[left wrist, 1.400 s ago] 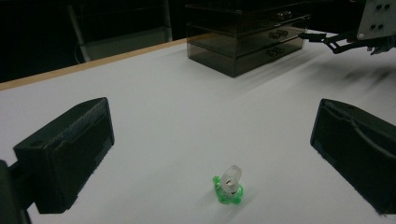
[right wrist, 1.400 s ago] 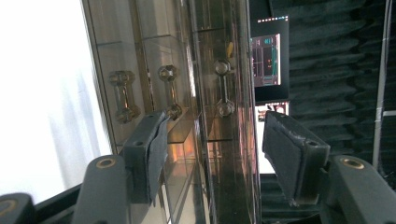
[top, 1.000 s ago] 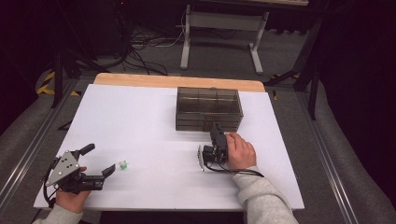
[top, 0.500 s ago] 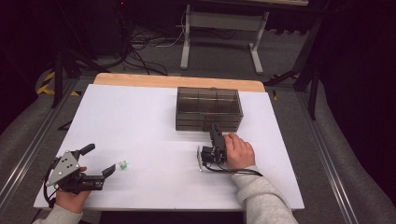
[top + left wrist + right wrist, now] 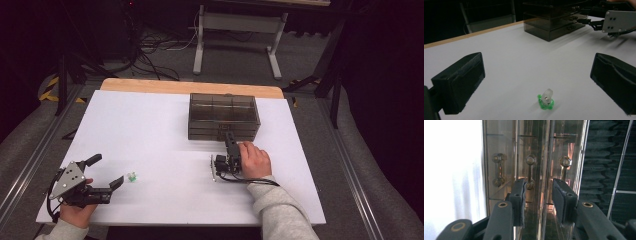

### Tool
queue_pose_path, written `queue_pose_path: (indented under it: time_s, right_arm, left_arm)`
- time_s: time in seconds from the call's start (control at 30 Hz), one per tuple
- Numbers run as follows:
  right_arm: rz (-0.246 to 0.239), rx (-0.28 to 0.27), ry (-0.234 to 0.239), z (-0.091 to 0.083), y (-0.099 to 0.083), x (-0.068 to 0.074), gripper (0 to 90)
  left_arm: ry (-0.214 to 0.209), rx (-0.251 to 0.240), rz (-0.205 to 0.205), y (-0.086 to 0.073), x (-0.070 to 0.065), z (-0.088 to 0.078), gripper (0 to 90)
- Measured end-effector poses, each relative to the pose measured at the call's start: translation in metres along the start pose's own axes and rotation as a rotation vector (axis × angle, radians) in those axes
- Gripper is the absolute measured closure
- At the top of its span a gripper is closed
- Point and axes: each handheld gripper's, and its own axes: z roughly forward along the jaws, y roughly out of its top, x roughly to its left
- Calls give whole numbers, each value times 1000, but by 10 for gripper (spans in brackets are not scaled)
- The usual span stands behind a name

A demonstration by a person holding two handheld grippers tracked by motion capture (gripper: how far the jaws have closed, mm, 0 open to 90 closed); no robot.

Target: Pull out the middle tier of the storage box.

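Right gripper (image 5: 231, 141) is turned on its side, pressed up to the front of the smoky drawer box (image 5: 223, 116) on the white table (image 5: 150, 130). In the right gripper view its own point sits here (image 5: 537, 195): three handles run in a row across the drawer fronts. The middle handle (image 5: 530, 171) is just ahead of the fingertips, its lower knob touching or nearly touching the tip of the left-hand pad (image 5: 520, 200). The first handle (image 5: 498, 169) is off to the outside of that pad, the third handle (image 5: 564, 167) just past the tip of the other pad. Jaws have just been closing, gap now narrow, but nothing is clamped yet; the pads stand apart with the drawer front showing between them. Not a grasp.

Left gripper (image 5: 106, 172) rests low near the table's near edge, held in the person's left hand (image 5: 75, 212). Jaws wide, released, holding nothing. A small green and clear piece (image 5: 546, 99) stands on the table between the two spread fingers, forward of the tips, closer to the far side pad in the high view (image 5: 131, 176), touching neither. The drawer box is well beyond the fingertips in the left gripper view.
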Motion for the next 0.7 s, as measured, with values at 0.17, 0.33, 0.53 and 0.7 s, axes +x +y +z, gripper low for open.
queue_pose_path:
  time_s: [0.17,0.33,0.53,0.7]
  right_arm:
    - [-5,2,0,2,1,3,670]
    - [-17,3,-2,5,1,4,699]
    - [-19,7,6,7,4,4,711]
    - [-27,9,11,9,7,4,736]
  left_arm:
    - [1,-1,-2,0,0,0,5]
    - [1,-2,-3,0,0,0,5]
    - [0,-7,-10,0,0,-1,5]
    - [-1,-5,-11,0,1,-1,5]
